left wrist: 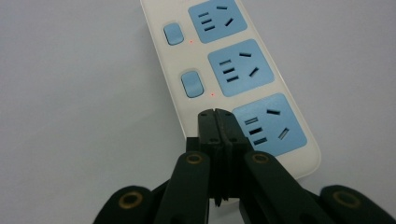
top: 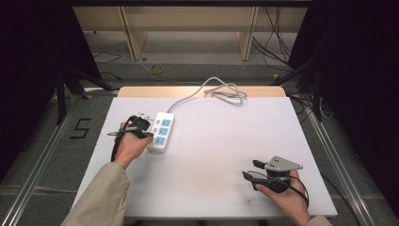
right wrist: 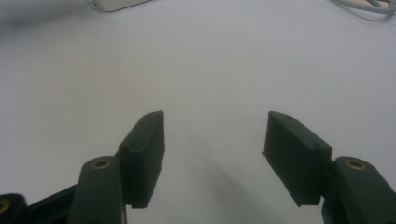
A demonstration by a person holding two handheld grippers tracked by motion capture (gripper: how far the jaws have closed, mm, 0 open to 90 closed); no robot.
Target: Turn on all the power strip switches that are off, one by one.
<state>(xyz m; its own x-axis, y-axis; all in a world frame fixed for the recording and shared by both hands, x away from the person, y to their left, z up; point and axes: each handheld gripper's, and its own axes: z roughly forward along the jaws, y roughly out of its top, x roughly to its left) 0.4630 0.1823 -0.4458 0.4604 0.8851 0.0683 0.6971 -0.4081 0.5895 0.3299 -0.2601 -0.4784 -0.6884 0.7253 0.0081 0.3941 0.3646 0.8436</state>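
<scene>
White table sheet is filling the middle of the high view, with a wooden edge strip running along its top border.

Power strip is lying flat left of centre in the high view, angled slightly, three blue sockets facing up. Its grey cable is running up and right, coiling loosely at the top edge of the sheet. No plugs sitting in any socket.

In the left gripper view, the strip is running from top centre to lower right, with two blue rocker switches beside the sockets and small red dots next to them.

Left gripper is sitting at the near end of the strip, jaws closed flat against each other, nothing between them. Tips are resting on or just above the strip's left margin beside the nearest socket; possibly over a third switch, can't confirm since the jaws are covering that spot.

Right gripper is idling at the lower right of the high view, well apart from the strip, jaws spread wide over bare sheet, holding nothing. Strip corner is showing at the upper left of the right gripper view, cable at the upper right.
</scene>
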